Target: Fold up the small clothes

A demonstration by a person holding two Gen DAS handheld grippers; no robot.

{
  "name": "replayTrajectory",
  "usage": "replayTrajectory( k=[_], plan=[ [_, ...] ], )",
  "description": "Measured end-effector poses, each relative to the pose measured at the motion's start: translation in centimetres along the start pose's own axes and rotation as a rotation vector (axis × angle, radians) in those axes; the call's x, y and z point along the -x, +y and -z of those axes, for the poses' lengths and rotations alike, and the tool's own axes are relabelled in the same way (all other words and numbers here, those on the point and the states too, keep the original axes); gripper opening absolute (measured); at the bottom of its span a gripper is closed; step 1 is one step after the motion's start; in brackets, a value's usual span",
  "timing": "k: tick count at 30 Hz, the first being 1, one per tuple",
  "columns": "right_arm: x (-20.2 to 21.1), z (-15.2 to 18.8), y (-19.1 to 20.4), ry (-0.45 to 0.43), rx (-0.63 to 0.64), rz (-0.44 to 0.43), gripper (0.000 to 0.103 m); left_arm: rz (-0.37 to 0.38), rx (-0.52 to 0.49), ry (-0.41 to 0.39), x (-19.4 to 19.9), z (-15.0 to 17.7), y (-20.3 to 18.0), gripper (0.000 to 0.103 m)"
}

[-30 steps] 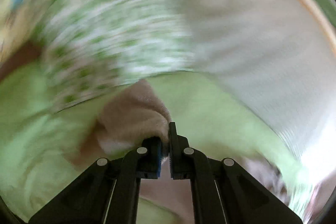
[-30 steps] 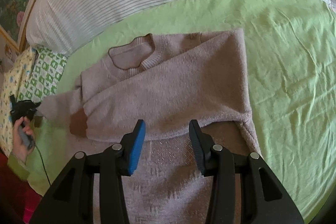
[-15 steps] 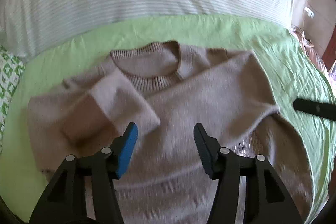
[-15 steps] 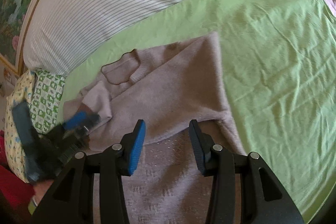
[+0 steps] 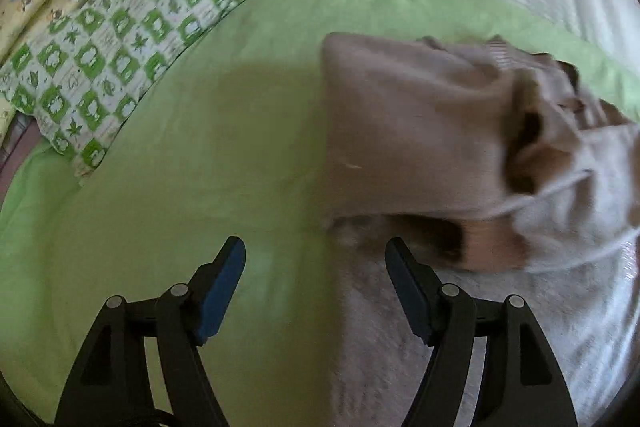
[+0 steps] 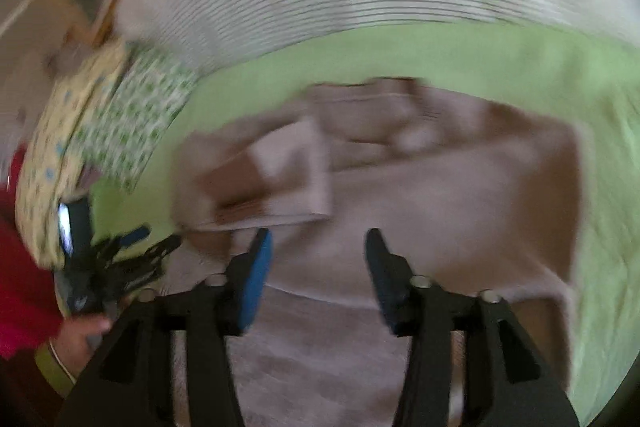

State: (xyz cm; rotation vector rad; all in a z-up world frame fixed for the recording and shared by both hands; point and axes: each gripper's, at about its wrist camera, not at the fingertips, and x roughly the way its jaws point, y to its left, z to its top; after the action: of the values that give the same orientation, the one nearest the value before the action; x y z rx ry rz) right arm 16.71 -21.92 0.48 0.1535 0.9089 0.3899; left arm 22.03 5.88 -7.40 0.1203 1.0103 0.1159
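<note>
With both sleeves laid across the sweater (image 6: pixel 440 195) on the green sheet (image 5: pixel 200 147), my left gripper (image 5: pixel 316 267) and right gripper (image 6: pixel 318 259) are opening, nothing between them — next, I reckon, grab the hem and fold upward.

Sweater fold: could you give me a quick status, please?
Left gripper and right gripper opening, nothing held. Sweater flat on green sheet, sleeves folded in. Nothing in the way.
</note>
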Motion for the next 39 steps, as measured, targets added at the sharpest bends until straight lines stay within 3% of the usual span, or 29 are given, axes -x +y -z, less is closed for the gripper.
replayTrajectory(
  k=[4, 8, 9, 10, 11, 12, 18, 19, 21, 23, 25, 28, 31, 34, 35, 37, 38, 39],
  plan=[
    [-4.9, -0.8, 5.0, 0.032, 0.267, 0.06, 0.064, 0.004, -0.009, 0.006, -1.4, -0.6, 0.3, 0.073],
    [-8.8, -0.6, 7.4, 0.043, 0.502, 0.193, 0.064, -0.024, -0.027, -0.005, -2.3, -1.5, -0.5, 0.073],
    [-9.3, -0.7, 7.4, 0.04, 0.526, 0.216, 0.063, -0.022, -0.022, -0.004, -2.4, -1.6, -0.3, 0.073],
    [-9.8, -1.1, 7.1, 0.047, 0.526, 0.214, 0.054, -0.025, -0.015, -0.004, -2.6, -1.6, -0.2, 0.073],
    [-9.9, -1.6, 6.5, 0.064, 0.489, 0.192, 0.015, -0.037, -0.004, -0.005, -2.6, -1.8, -0.1, 0.073],
    [-9.5, -2.1, 5.9, 0.065, 0.447, 0.182, 0.003, -0.036, 0.006, -0.007, -2.6, -1.9, 0.0, 0.073],
    [2.4, -5.2, -4.0, -0.206, -0.165, -0.031, 0.002, -0.036, 0.04, -0.021, -1.8, -2.3, -0.3, 0.071],
    [5.6, -4.6, -7.0, -0.281, -0.287, -0.039, 0.002, -0.034, 0.046, -0.021, -1.7, -2.2, -0.4, 0.071],
    [8.9, -2.7, -11.4, -0.339, -0.433, -0.004, 0.001, -0.023, 0.052, -0.025, -1.5, -2.1, -0.8, 0.073],
    [9.9, -0.5, -15.1, -0.327, -0.524, 0.039, 0.0, -0.019, 0.04, -0.027, -1.3, -2.1, -1.4, 0.072],
    [10.2, 1.9, -18.3, -0.294, -0.614, 0.091, 0.0, -0.07, 0.021, -0.02, -1.4, -2.1, -2.2, 0.07],
    [10.2, 5.0, -21.2, -0.267, -0.712, 0.126, 0.0, -0.049, 0.075, 0.01, -1.7, -1.8, -1.9, 0.067],
    [9.6, 6.1, -21.3, -0.224, -0.719, 0.066, 0.0, -0.054, 0.088, 0.012, -1.3, -1.4, -1.9, 0.067],
    [8.8, 5.4, -20.1, -0.205, -0.677, 0.071, 0.001, -0.061, 0.074, 0.007, -0.8, -1.1, -2.4, 0.067],
    [8.6, 5.2, -19.8, -0.196, -0.661, 0.078, 0.006, -0.063, 0.07, 0.007, -0.7, -1.0, -2.5, 0.067],
    [7.9, 4.9, -19.2, -0.173, -0.639, 0.106, 0.035, -0.07, 0.064, 0.006, -0.7, -0.9, -2.6, 0.067],
    [7.4, 4.9, -18.9, -0.149, -0.629, 0.137, 0.058, -0.071, 0.063, 0.009, -0.7, -0.9, -2.7, 0.067],
    [7.3, 5.1, -18.8, -0.142, -0.619, 0.153, 0.06, -0.072, 0.063, 0.012, -0.8, -0.9, -2.6, 0.067]
  ],
)
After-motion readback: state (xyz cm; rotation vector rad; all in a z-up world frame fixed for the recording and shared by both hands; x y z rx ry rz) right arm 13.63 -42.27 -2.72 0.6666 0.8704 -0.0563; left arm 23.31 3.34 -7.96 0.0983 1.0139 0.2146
